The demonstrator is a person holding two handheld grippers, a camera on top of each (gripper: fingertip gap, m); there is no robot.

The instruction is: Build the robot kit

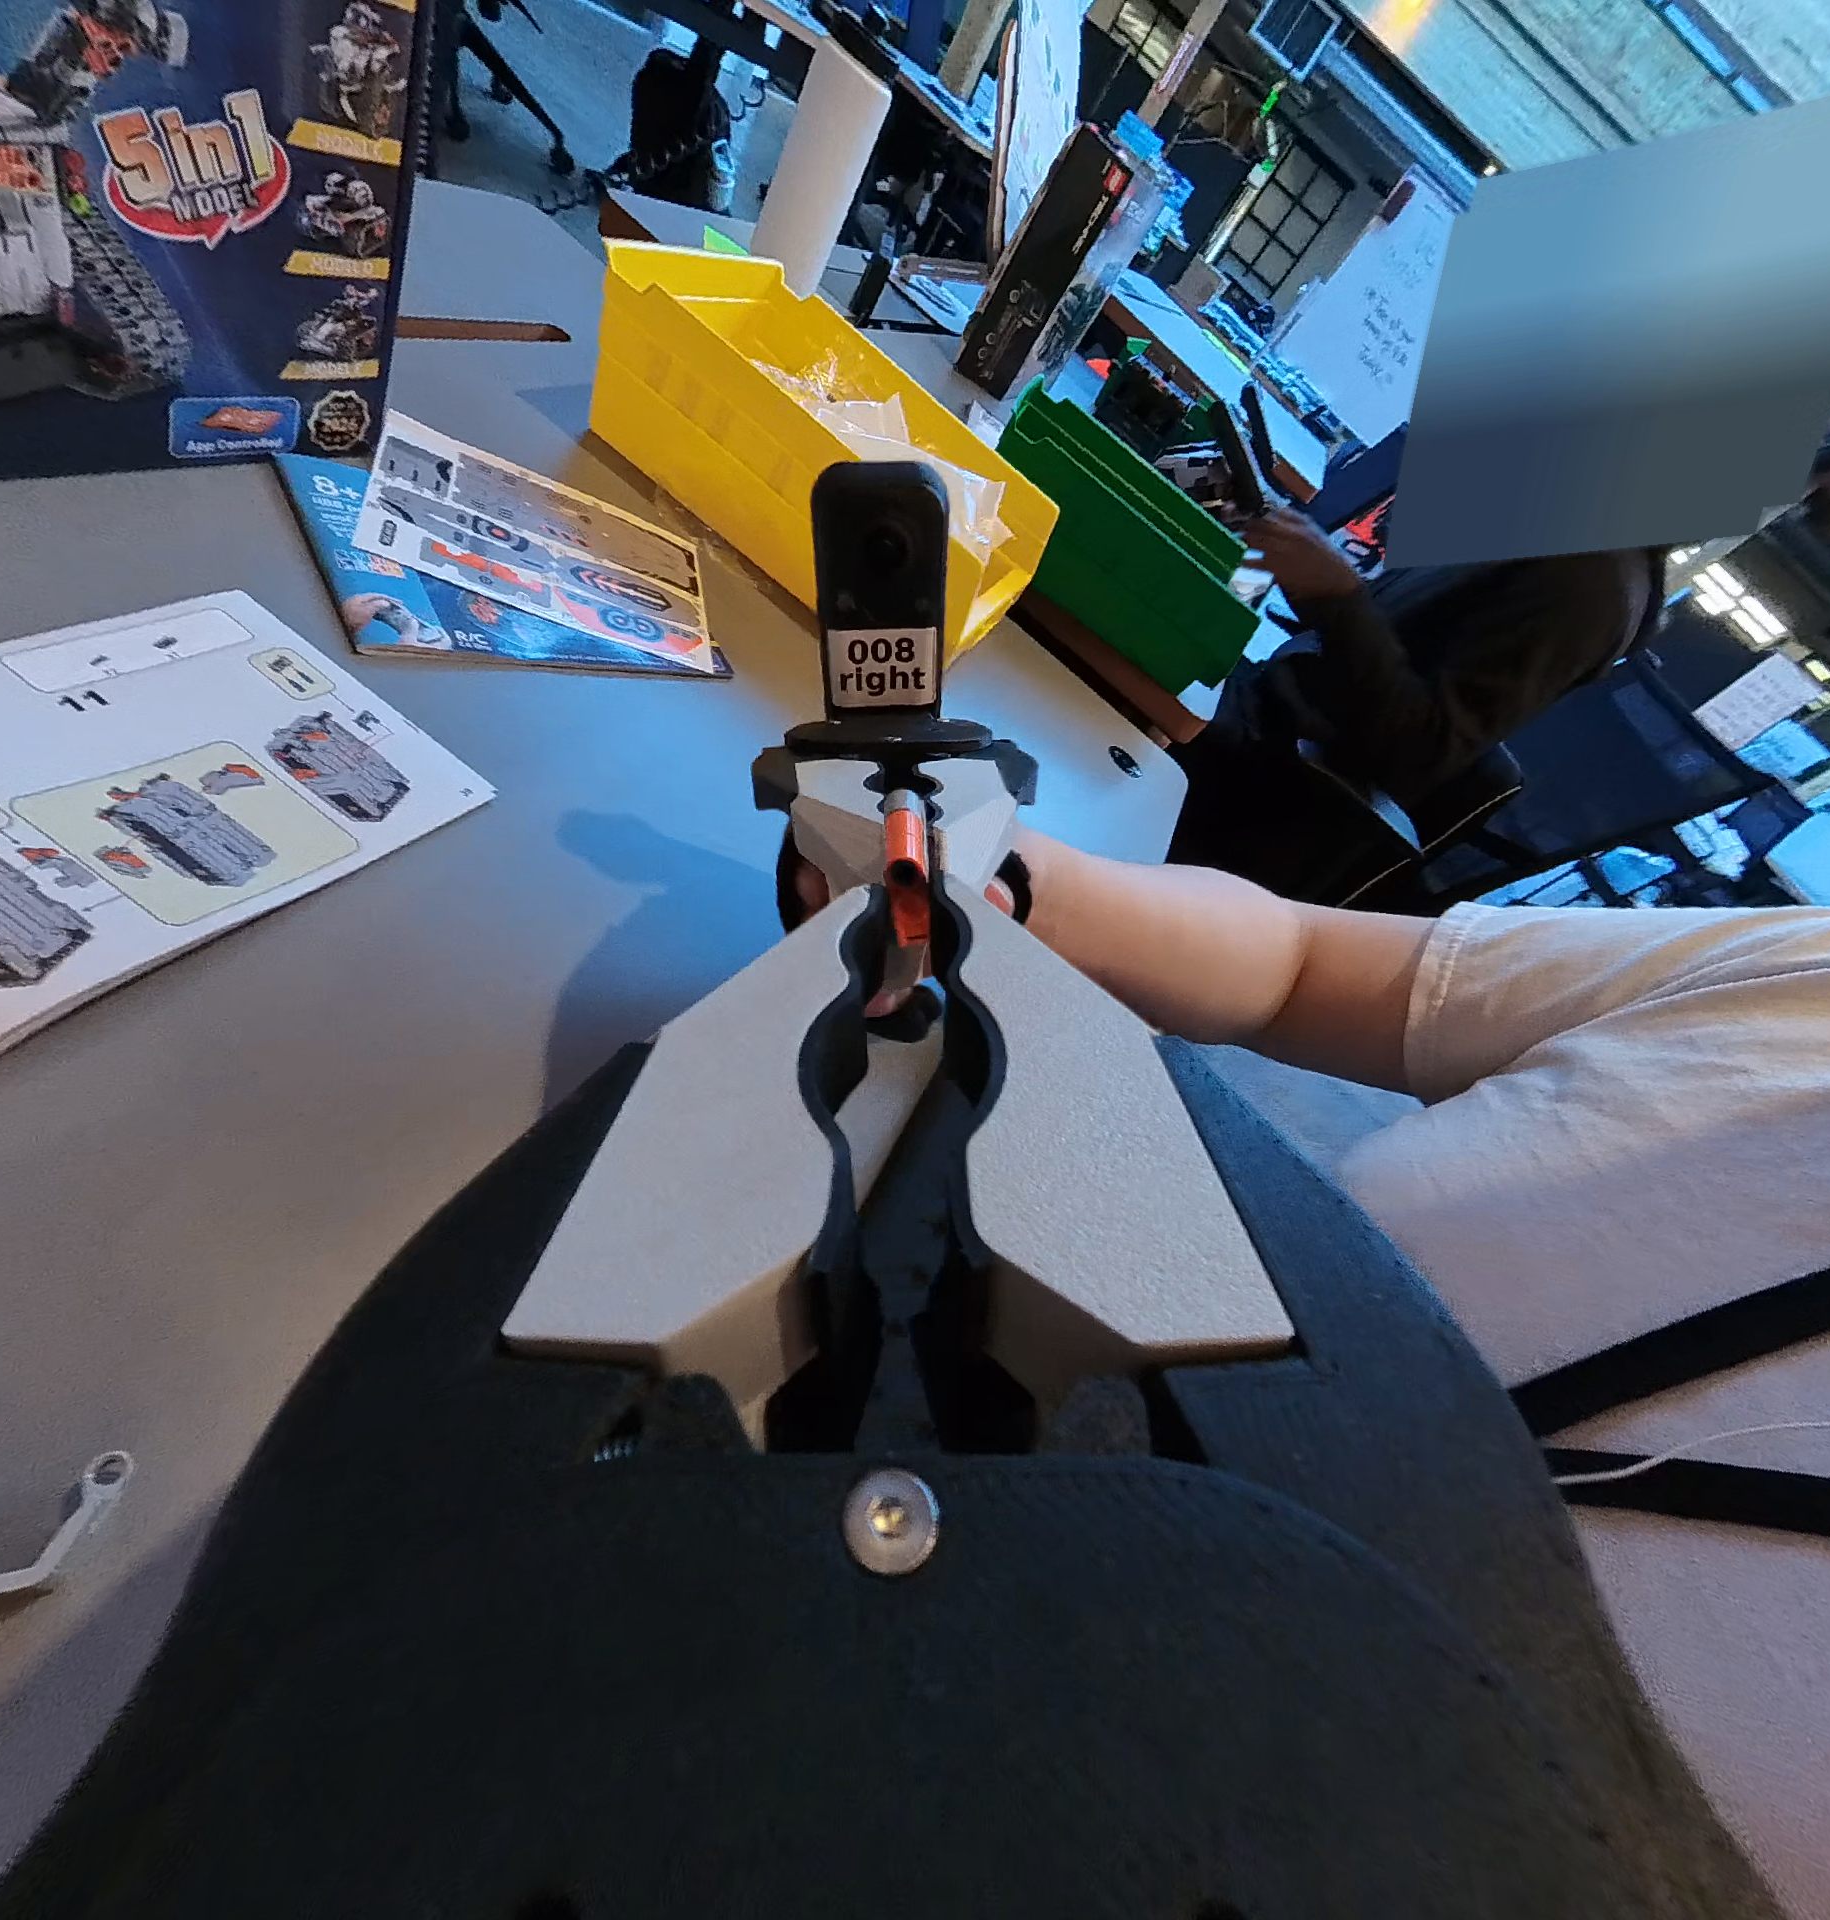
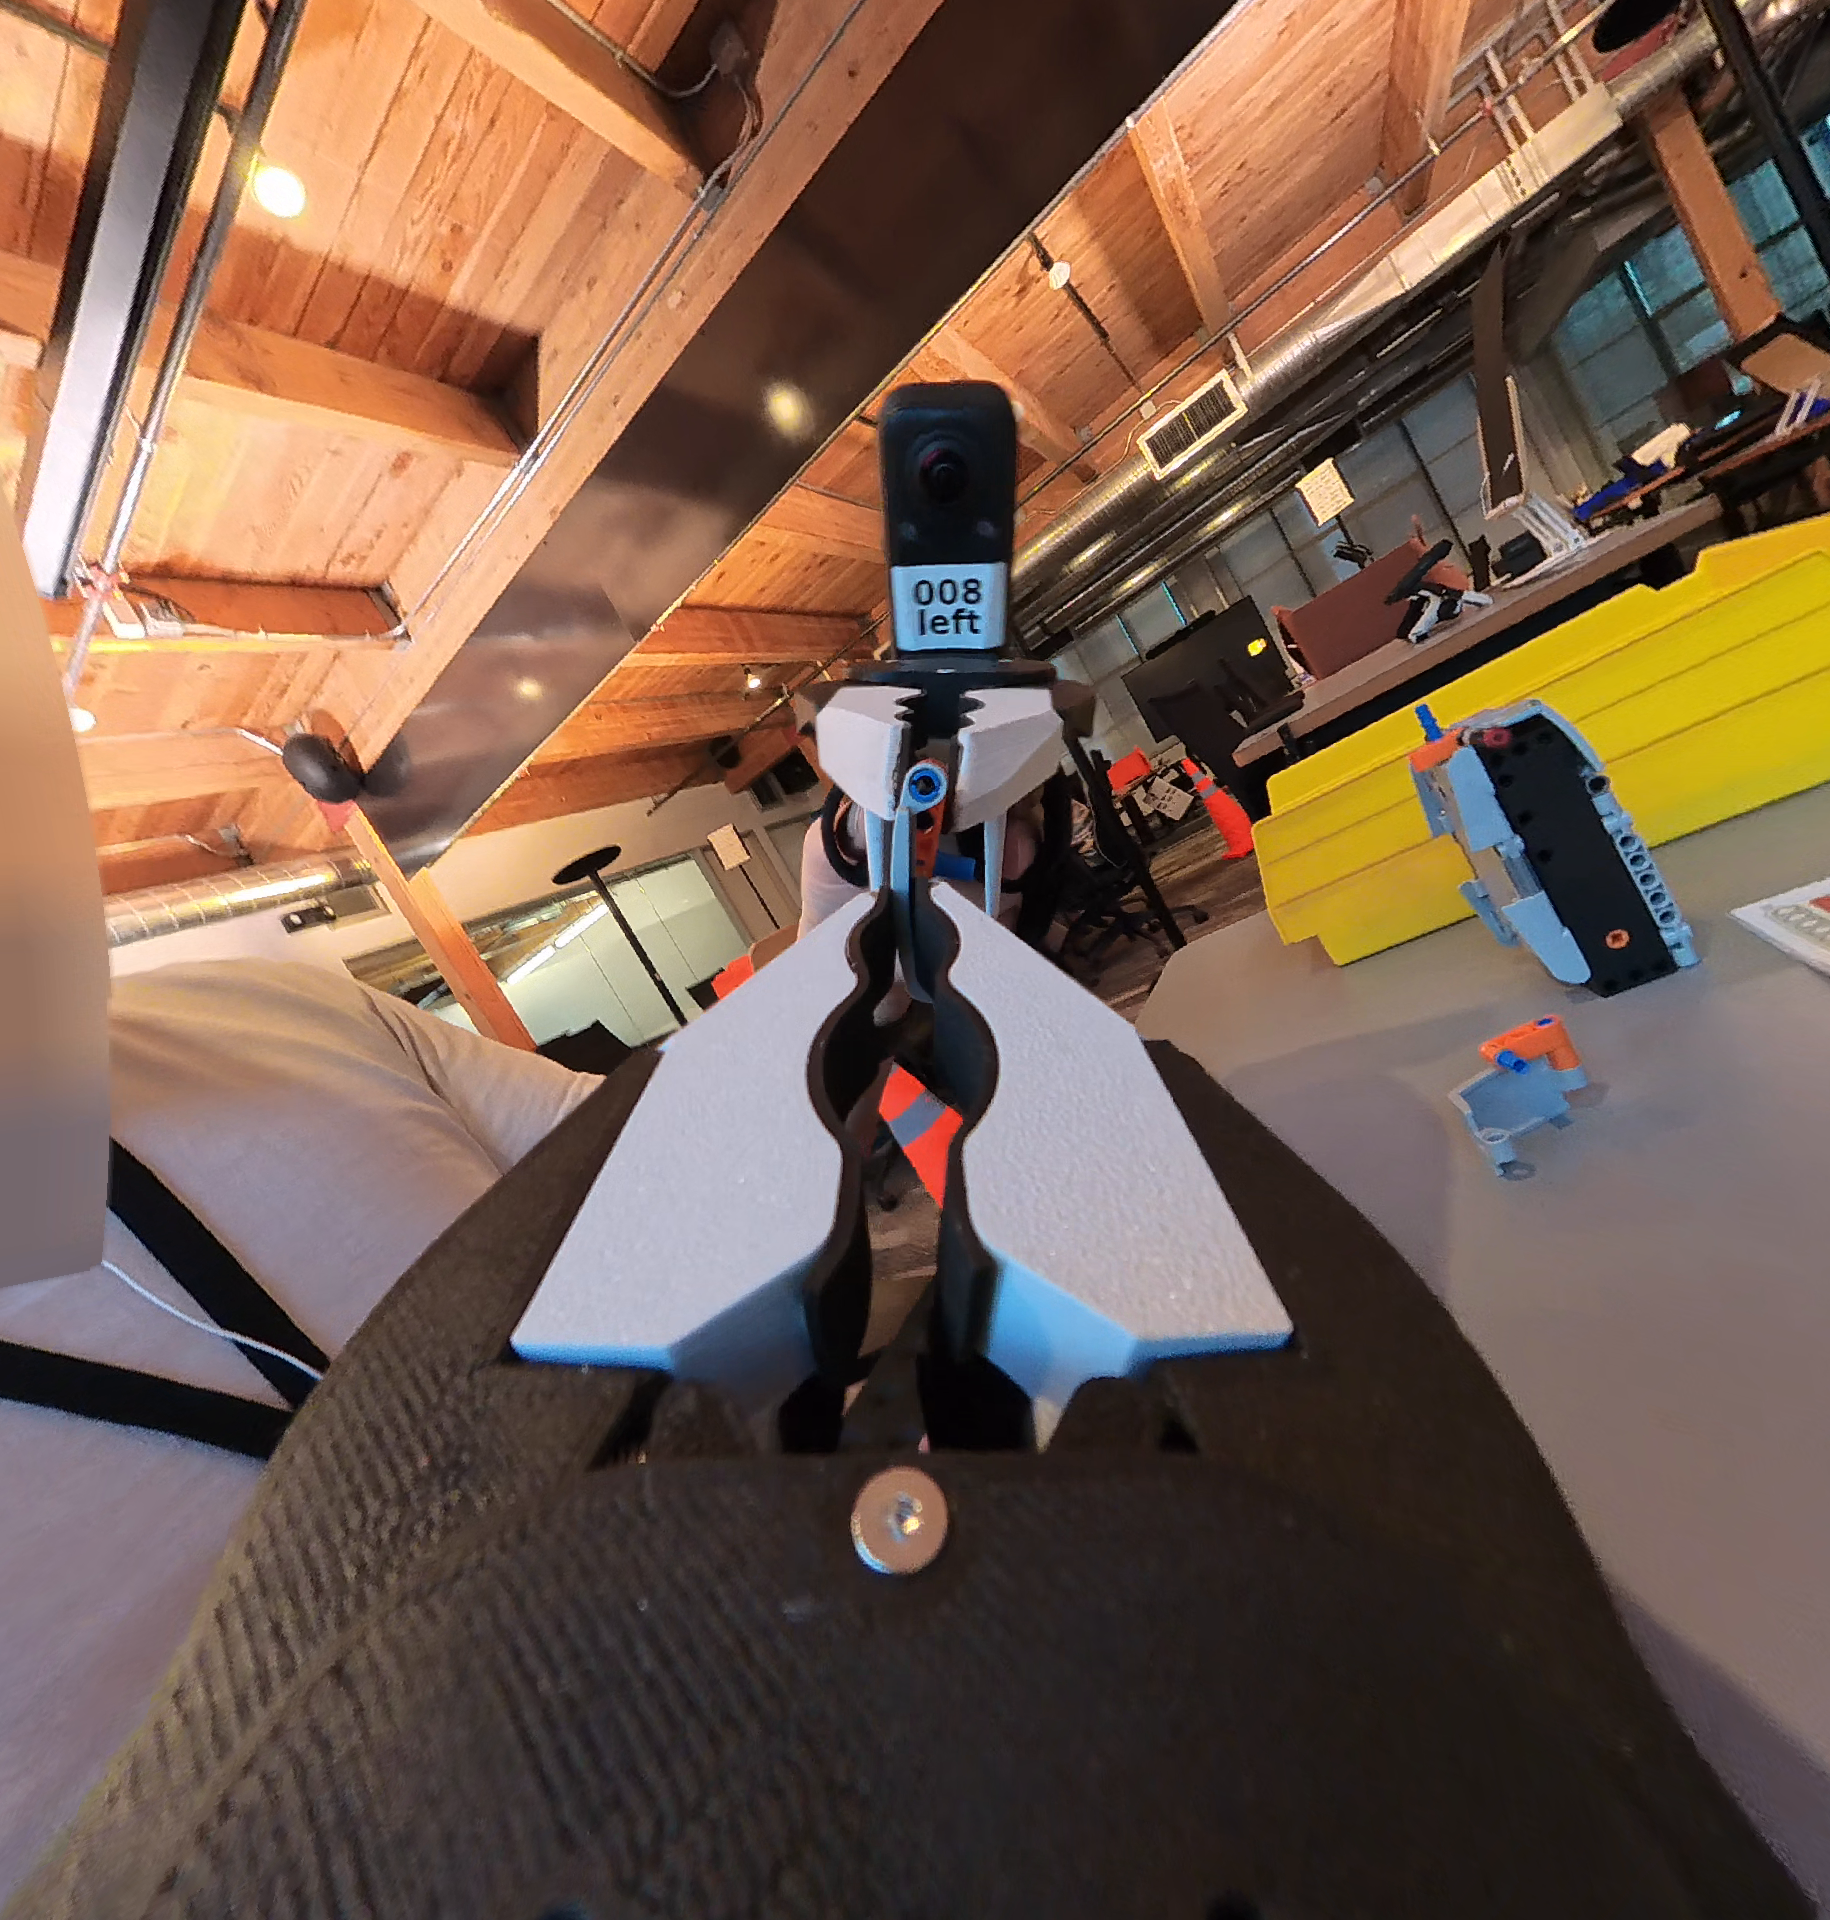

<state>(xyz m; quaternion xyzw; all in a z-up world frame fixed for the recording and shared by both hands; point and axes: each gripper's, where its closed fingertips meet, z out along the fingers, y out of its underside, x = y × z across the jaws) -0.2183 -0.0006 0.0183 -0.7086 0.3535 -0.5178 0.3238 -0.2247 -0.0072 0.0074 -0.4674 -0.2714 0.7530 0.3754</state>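
Observation:
My two grippers face each other tip to tip above the grey table (image 1: 267, 1195). My left gripper (image 1: 903, 920) is shut on a small orange and grey brick piece (image 1: 906, 883). The right gripper (image 1: 895, 805), with a labelled camera above it, closes on the far end of the same piece. In the right wrist view, my right gripper (image 2: 916, 925) is shut on a slim grey part (image 2: 898, 862). That part runs up into the left gripper (image 2: 926, 779), where a blue pin (image 2: 926, 781) shows. A bare arm (image 1: 1202, 956) holds the right gripper.
An open instruction booklet (image 1: 163, 790), a sticker sheet (image 1: 537, 540) and a kit box (image 1: 163, 229) lie at the left. A yellow bin (image 1: 786, 416) and a green bin (image 1: 1129, 540) stand behind. A black and grey brick assembly (image 2: 1545, 862), a small orange-grey part (image 2: 1524, 1086) and a grey bracket (image 1: 69, 1527) lie on the table.

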